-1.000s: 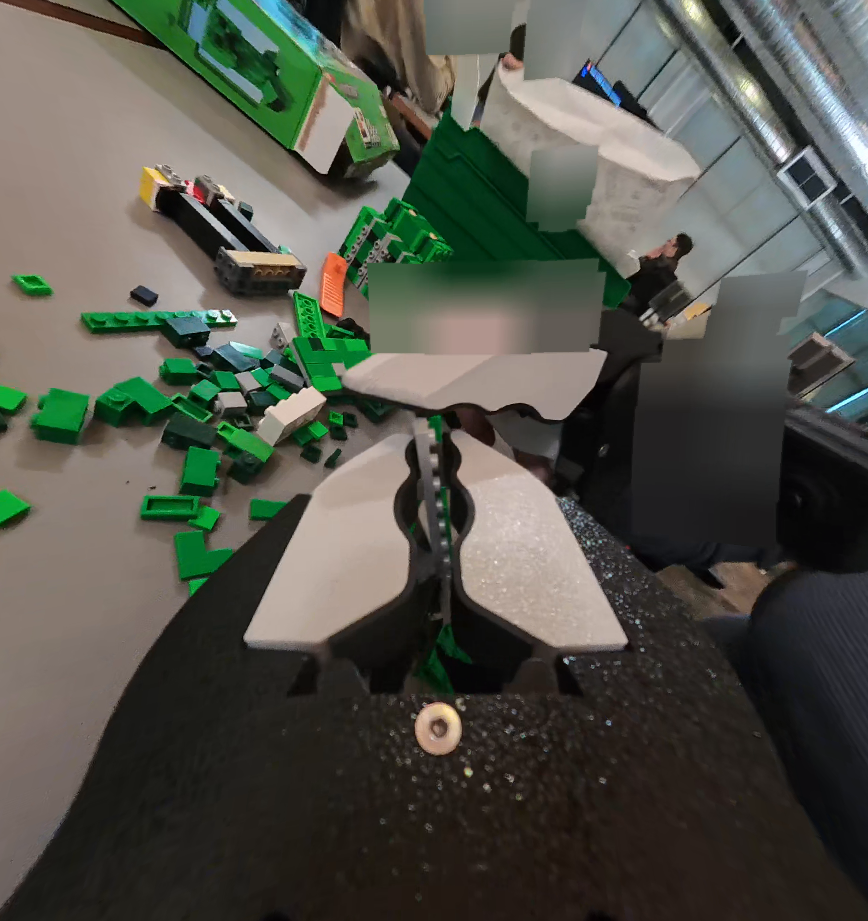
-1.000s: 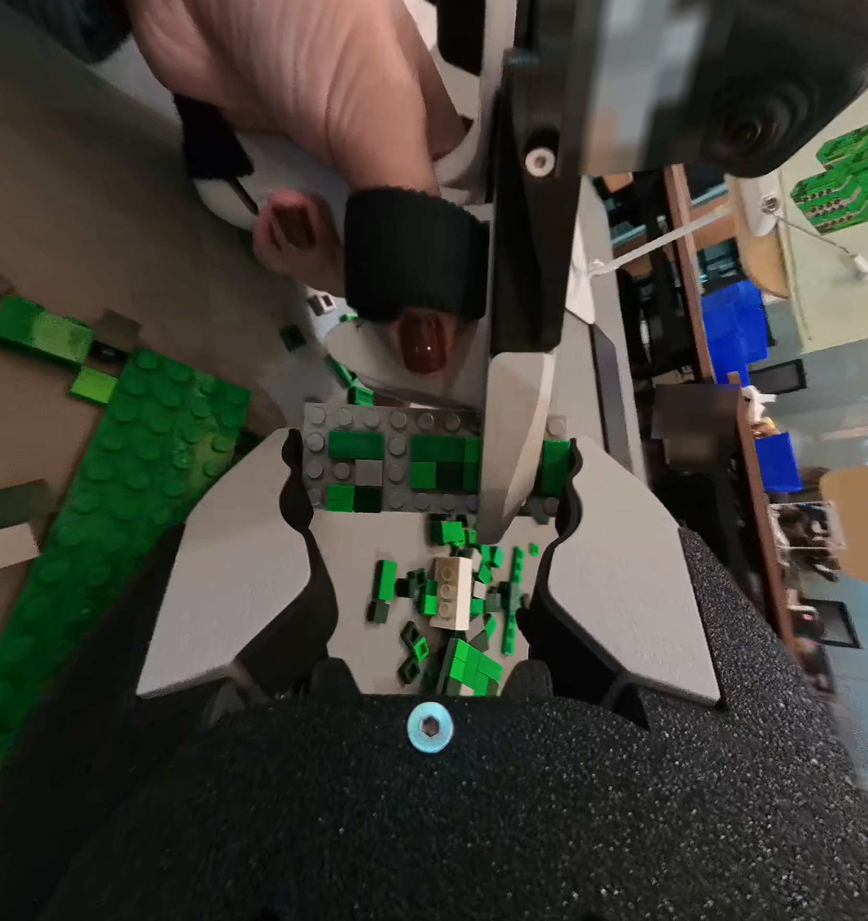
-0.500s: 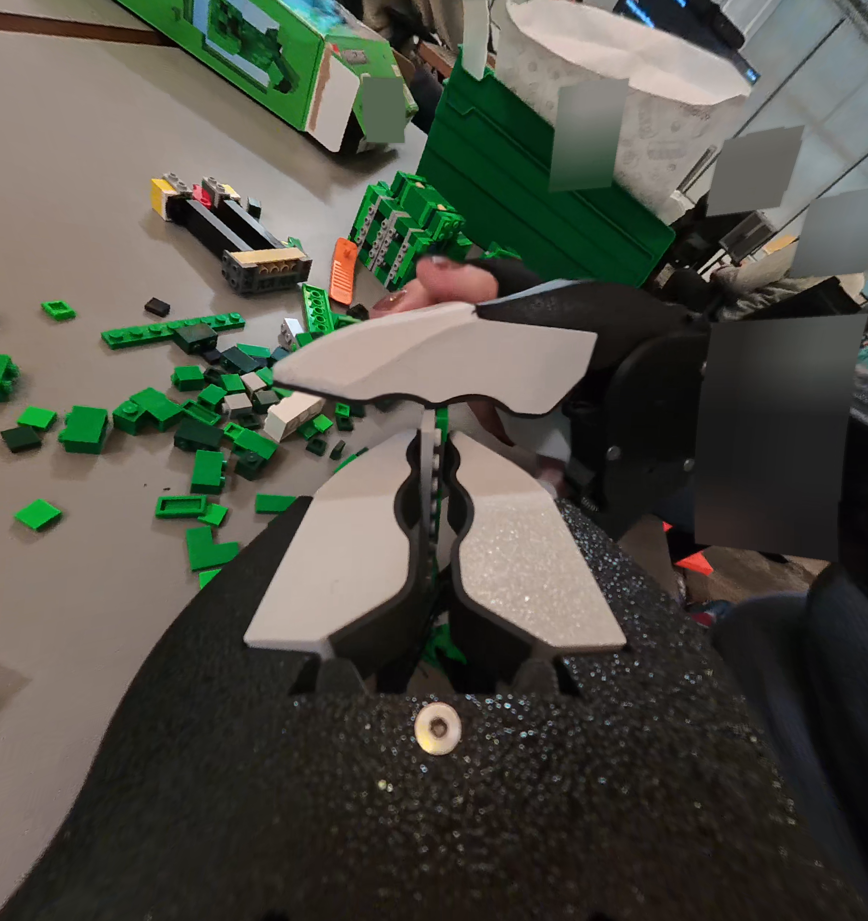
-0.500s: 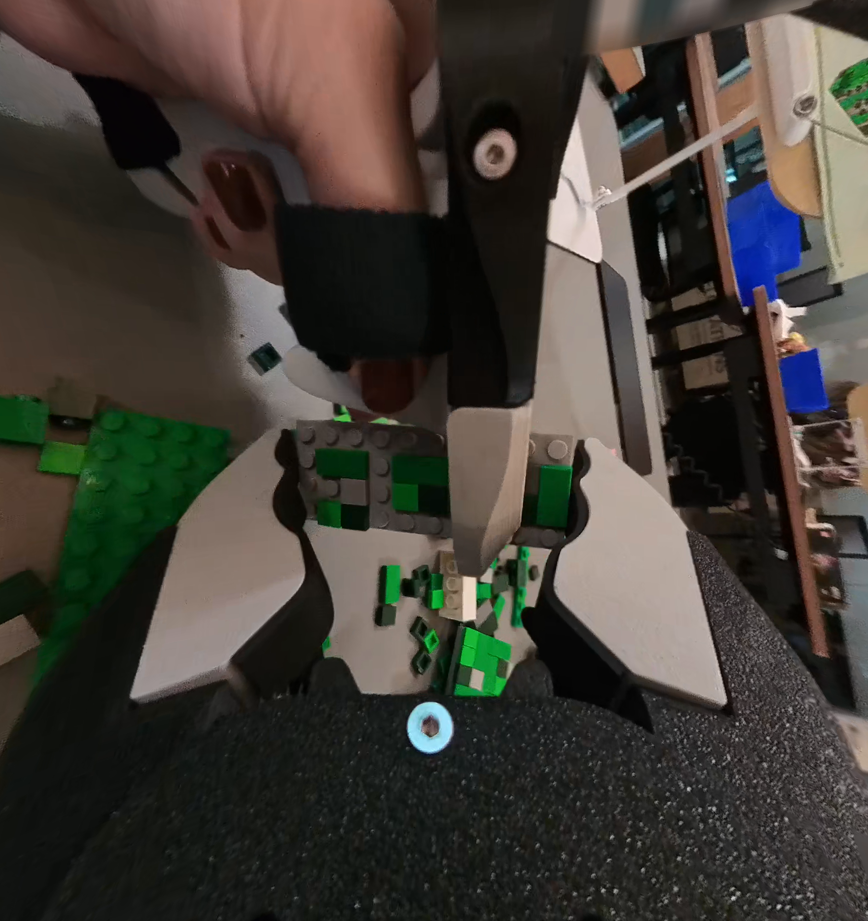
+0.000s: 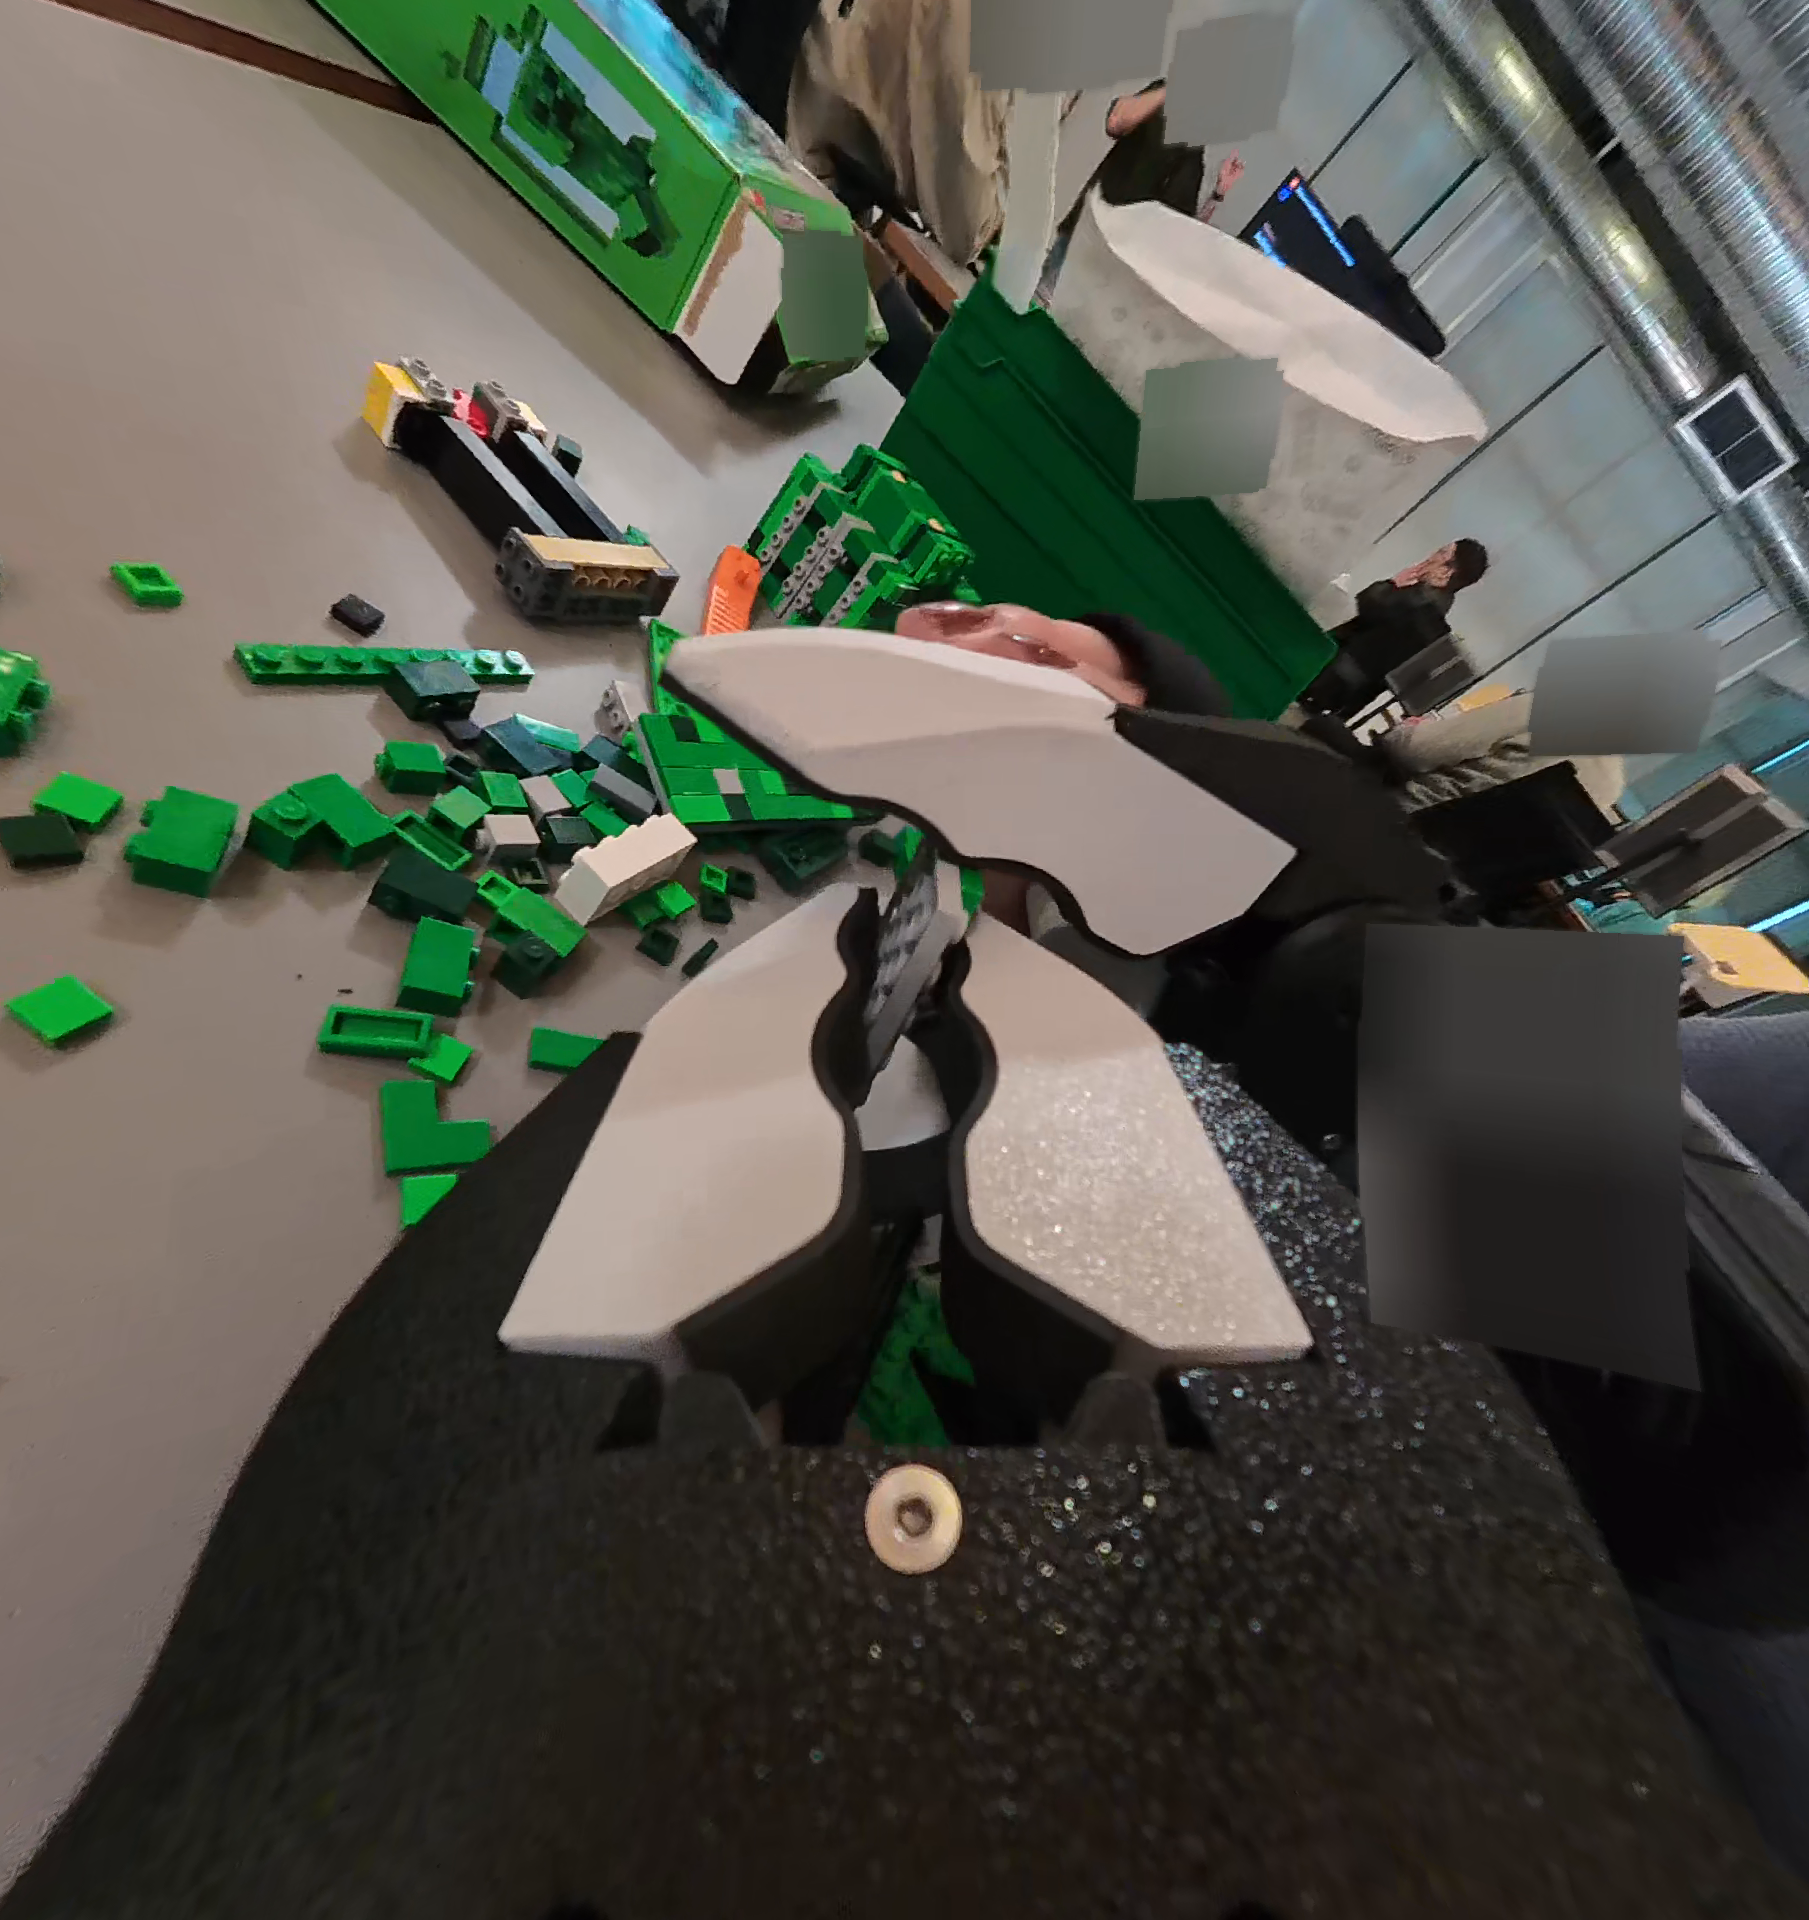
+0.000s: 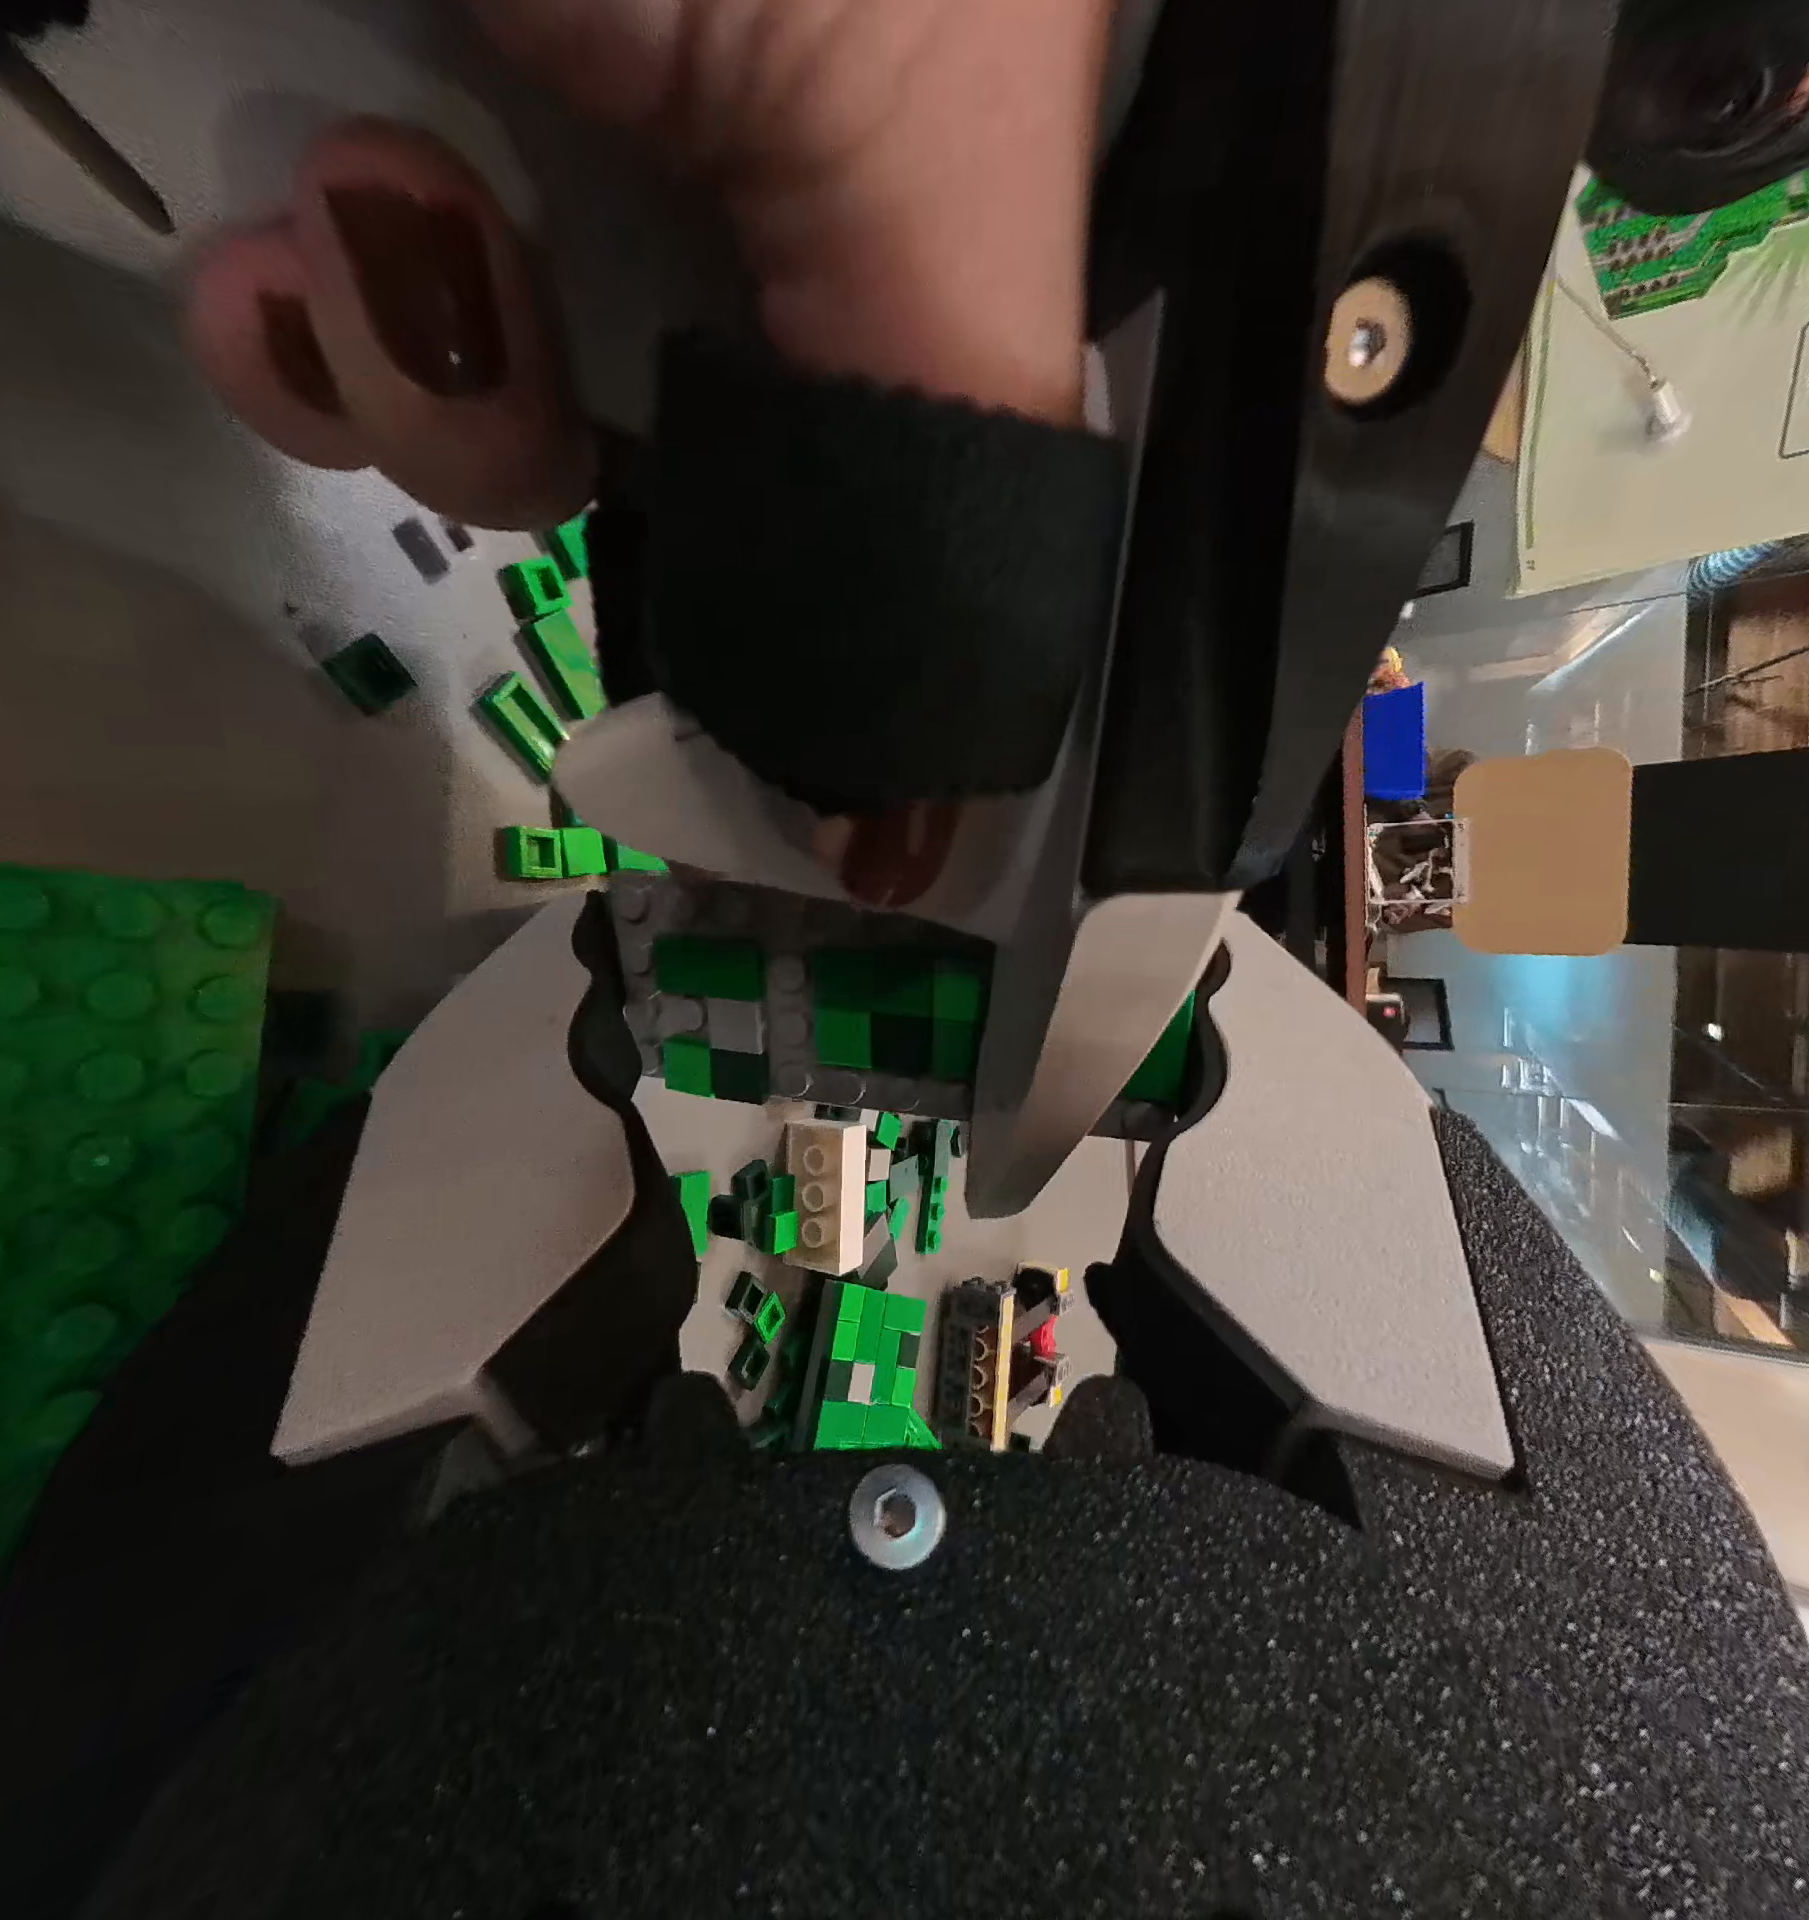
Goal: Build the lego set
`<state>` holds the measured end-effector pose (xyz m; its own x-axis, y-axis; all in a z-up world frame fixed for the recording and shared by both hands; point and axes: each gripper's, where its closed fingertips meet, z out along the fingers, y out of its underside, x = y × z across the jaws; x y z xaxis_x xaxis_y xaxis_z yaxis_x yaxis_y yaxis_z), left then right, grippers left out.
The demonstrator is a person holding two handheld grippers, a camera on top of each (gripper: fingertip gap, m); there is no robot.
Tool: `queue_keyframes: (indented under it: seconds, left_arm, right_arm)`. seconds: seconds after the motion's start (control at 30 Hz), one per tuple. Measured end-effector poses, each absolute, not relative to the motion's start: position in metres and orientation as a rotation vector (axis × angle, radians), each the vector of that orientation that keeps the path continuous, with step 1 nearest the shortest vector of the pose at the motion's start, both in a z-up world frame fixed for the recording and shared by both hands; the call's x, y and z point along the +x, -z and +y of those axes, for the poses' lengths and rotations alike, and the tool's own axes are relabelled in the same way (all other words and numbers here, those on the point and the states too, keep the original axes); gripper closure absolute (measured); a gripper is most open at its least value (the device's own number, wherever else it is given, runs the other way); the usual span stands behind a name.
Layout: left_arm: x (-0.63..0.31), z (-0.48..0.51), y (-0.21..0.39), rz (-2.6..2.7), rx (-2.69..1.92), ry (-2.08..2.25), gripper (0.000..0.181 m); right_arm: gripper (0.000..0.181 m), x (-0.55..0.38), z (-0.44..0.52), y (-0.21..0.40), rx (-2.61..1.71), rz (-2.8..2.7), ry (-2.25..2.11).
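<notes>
A grey lego plate [image 6: 734, 1023] with green and dark tiles on it is held above the table. My right gripper [image 6: 900, 935] is shut on its two short ends. My left gripper [image 5: 910, 925] is shut on the same plate [image 5: 905, 966], seen edge-on and tilted. In the right wrist view one left finger [image 6: 1076, 1039] crosses the plate's right part from above, with a hand [image 6: 671, 312] behind it. In the left wrist view a right finger [image 5: 983, 769] lies across just beyond my tips.
On the table lie a pile of loose green bricks [image 5: 443, 831], a white brick [image 5: 625, 868], a green tiled panel [image 5: 713, 769], a black long assembly [image 5: 526, 509], an orange tool [image 5: 728, 597], a green built block [image 5: 858, 551] and the set's box [image 5: 609, 156]. A green baseplate [image 6: 79, 1143] lies at left. Some 5 cm of space lies between my two pairs of fingers. The white brick [image 5: 625, 868] is about equally far from each gripper, around 7 cm. My right wrist view [image 6: 841, 1166] looks at it from another angle.
Both grippers keep hold of the plate. The plate now looks tilted in the left wrist view. In the right wrist view the hand and left gripper loom closer, and the black assembly shows below.
</notes>
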<state>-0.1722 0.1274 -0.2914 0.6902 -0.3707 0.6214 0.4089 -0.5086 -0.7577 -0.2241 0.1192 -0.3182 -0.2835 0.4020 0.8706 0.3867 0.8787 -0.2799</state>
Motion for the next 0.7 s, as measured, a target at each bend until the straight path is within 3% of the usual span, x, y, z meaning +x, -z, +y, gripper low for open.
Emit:
queue_keyframes:
  seconds: [0.23,0.7]
  left_arm:
    - [-0.17,0.124,0.294,0.052,-1.902,0.904,0.173]
    - [-0.182,0.129,0.289,-0.195,-1.781,1.079,0.168]
  right_arm:
    - [0.079,-0.222,0.111,0.319,-0.556,-1.913,-0.128]
    - [0.08,-0.238,0.13,0.308,-0.406,-1.718,0.203]
